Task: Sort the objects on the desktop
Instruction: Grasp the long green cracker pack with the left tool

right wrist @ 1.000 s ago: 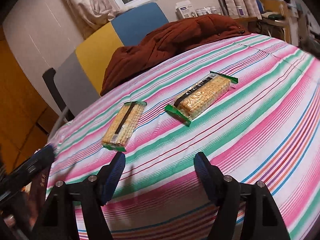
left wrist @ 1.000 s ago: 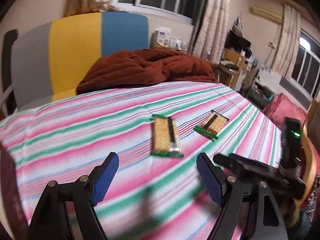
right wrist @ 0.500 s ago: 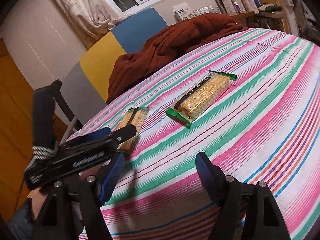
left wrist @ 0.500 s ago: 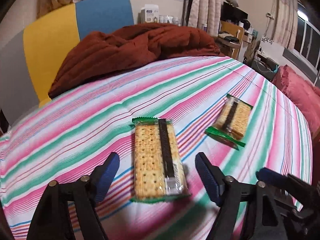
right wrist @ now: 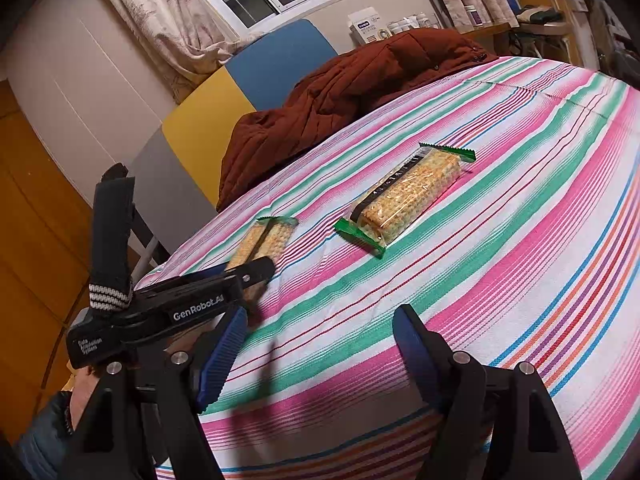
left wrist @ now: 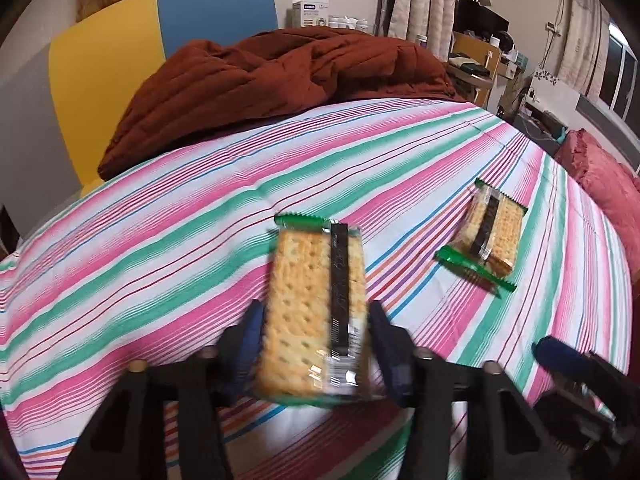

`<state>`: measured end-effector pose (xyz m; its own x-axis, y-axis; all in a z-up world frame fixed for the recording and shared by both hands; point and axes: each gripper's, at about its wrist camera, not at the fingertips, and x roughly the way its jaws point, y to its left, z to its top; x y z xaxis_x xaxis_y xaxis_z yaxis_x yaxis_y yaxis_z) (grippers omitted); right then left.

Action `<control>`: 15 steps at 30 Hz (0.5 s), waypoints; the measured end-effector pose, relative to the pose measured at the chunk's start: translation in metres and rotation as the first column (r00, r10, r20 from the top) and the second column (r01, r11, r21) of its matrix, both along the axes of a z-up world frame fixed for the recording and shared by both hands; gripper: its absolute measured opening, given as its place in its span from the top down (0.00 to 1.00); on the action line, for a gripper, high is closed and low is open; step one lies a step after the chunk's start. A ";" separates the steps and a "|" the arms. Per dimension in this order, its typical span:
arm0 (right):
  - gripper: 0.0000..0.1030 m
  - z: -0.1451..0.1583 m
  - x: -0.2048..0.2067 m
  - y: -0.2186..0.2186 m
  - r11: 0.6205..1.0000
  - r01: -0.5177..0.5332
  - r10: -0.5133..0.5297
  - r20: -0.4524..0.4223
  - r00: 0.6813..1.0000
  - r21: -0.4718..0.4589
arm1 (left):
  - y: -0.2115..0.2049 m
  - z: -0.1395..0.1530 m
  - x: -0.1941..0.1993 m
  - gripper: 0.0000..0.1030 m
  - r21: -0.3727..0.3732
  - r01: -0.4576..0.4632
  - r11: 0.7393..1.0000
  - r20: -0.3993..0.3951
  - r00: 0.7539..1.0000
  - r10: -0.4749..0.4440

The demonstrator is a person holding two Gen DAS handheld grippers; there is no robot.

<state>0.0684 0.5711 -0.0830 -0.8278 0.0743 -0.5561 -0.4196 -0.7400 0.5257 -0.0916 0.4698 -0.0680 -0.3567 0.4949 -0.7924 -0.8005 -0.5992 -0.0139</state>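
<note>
Sorting has barely begun. The left hand-held gripper (left wrist: 316, 344) brackets the near cracker packet (left wrist: 316, 312) on the striped bed (left wrist: 160, 240); whether it pinches yet, I cannot tell. The right hand-held gripper (right wrist: 320, 344) hovers spread, the second cracker packet (right wrist: 404, 196) untouched.

Left gripper (left wrist: 316, 344) low over striped cloth (left wrist: 160, 248), blue pads (left wrist: 252, 332) either side of near cracker pack (left wrist: 316, 312). Pads at or touching the pack's edges; contact not certain, picture blurred. Pack lies lengthwise between the fingers, green end seals, black strip along its right half. Second pack (left wrist: 488, 236) to the right, well apart, tilted, flat on cloth. Right gripper (left wrist: 580, 384) at lower right edge, one blue tip showing. Rust-brown quilted jacket (left wrist: 280, 76) heaped at the far side of the cloth. Behind it a yellow and blue panel (left wrist: 160, 32).
</note>
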 end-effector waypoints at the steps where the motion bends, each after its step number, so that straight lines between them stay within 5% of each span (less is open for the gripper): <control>1: 0.25 0.000 0.000 0.000 1.000 0.000 0.000 0.000 1.000 -0.001 | -0.004 0.000 0.001 0.53 0.000 -0.007 1.000 0.000 1.000 0.007; 9: 0.26 0.002 0.000 0.002 1.000 0.014 -0.014 0.017 1.000 -0.007 | -0.073 0.004 0.006 0.53 0.026 -0.135 0.990 0.032 0.990 0.134; 15: 0.26 0.010 -0.010 0.021 0.986 0.162 -0.165 0.106 0.981 0.033 | -0.138 0.006 0.025 0.53 0.043 -0.219 0.975 0.035 0.975 0.218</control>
